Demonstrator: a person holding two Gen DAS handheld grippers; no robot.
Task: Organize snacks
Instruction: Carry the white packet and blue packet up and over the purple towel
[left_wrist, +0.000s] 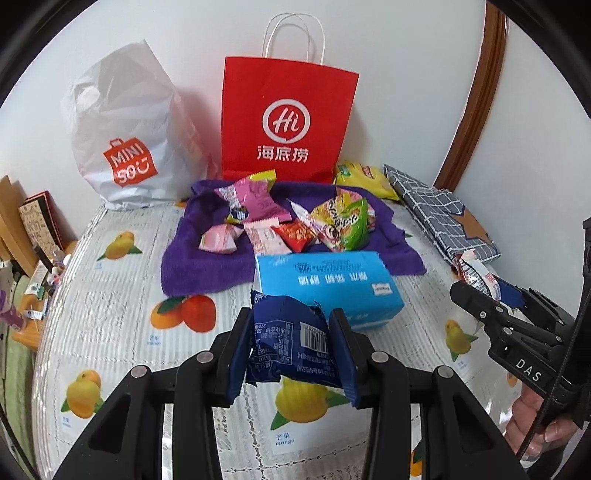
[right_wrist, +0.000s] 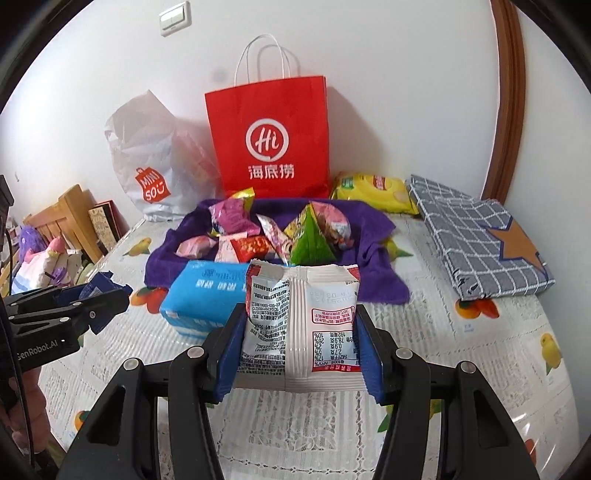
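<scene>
Clamping a dark blue snack packet (left_wrist: 291, 343), the left gripper (left_wrist: 291, 354) hangs before the blue tissue box (left_wrist: 325, 280); the right gripper (right_wrist: 295, 350) grips a white sachet (right_wrist: 299, 325) beside it

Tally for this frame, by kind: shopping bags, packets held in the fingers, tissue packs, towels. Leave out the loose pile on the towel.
Shopping bags: 2 (red paper bag, white plastic bag)
Held packets: 2 (blue packet in left gripper, white packet in right gripper)
Tissue packs: 1 (blue tissue pack)
Towels: 1 (purple towel)
Total: 6
</scene>
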